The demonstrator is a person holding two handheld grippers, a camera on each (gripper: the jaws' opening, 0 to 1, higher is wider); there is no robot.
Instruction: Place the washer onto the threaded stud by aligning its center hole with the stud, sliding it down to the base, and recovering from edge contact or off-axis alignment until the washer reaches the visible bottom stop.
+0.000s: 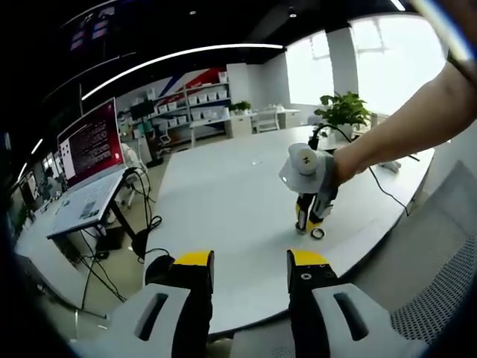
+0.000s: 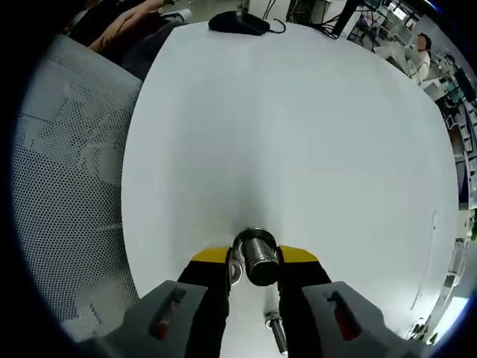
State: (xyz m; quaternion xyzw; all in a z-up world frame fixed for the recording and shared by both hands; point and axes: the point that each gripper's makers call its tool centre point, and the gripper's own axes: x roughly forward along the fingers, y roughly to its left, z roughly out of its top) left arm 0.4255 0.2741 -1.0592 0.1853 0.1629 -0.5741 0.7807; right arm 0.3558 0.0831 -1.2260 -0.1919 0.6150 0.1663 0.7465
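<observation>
White table (image 1: pixel 223 194) spreads wide across the left gripper view, a potted plant (image 1: pixel 343 110) sitting at its far edge. Off to the side, a tilted screen (image 1: pixel 91 143) glows red and white, cables (image 1: pixel 141 224) trailing down beneath it. Shelves (image 1: pixel 195 98) with white bins line the back wall. Over in the right gripper view, a mesh chair (image 2: pixel 71 171) hugs the table edge, and a dark thing, possibly a mouse (image 2: pixel 238 23), lies far off.
</observation>
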